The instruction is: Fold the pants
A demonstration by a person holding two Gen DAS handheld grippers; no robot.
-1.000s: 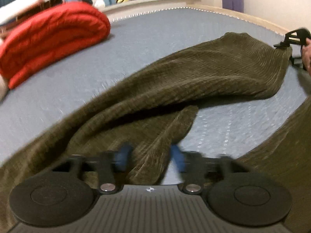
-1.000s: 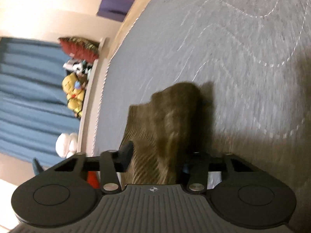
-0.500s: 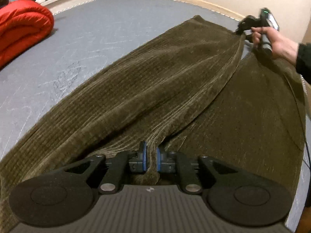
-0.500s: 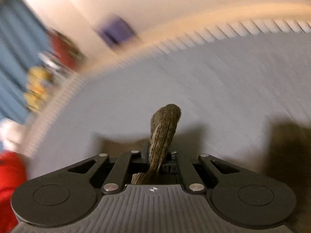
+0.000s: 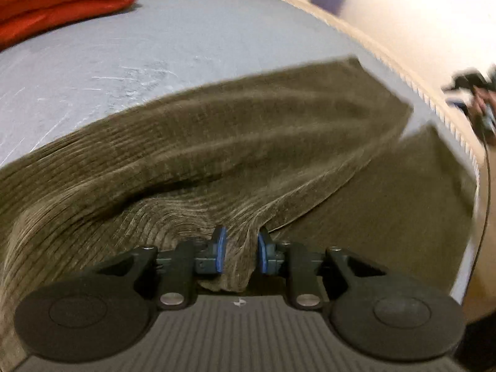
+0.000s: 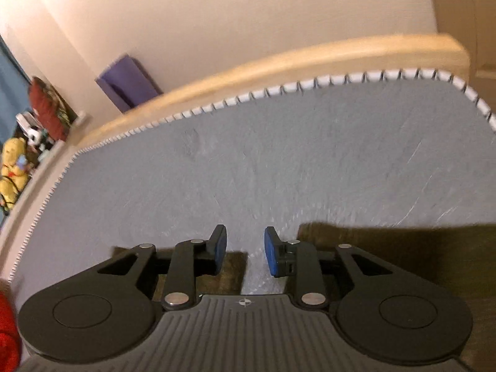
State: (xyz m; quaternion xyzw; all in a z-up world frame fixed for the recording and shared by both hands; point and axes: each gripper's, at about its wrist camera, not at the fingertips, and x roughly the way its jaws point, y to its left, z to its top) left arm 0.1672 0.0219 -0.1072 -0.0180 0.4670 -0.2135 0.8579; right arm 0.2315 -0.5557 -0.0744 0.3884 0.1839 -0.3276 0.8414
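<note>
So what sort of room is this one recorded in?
Most likely a bedroom: brown pants lie on a grey quilted mattress in a wooden bed frame, with stuffed toys on a ledge beside it.

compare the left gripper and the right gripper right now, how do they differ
The left gripper has a fold of the olive pants between its blue pads; the right gripper has nothing between its pads, only grey mattress beyond. Both have just been opening, and both have the same black build.
</note>
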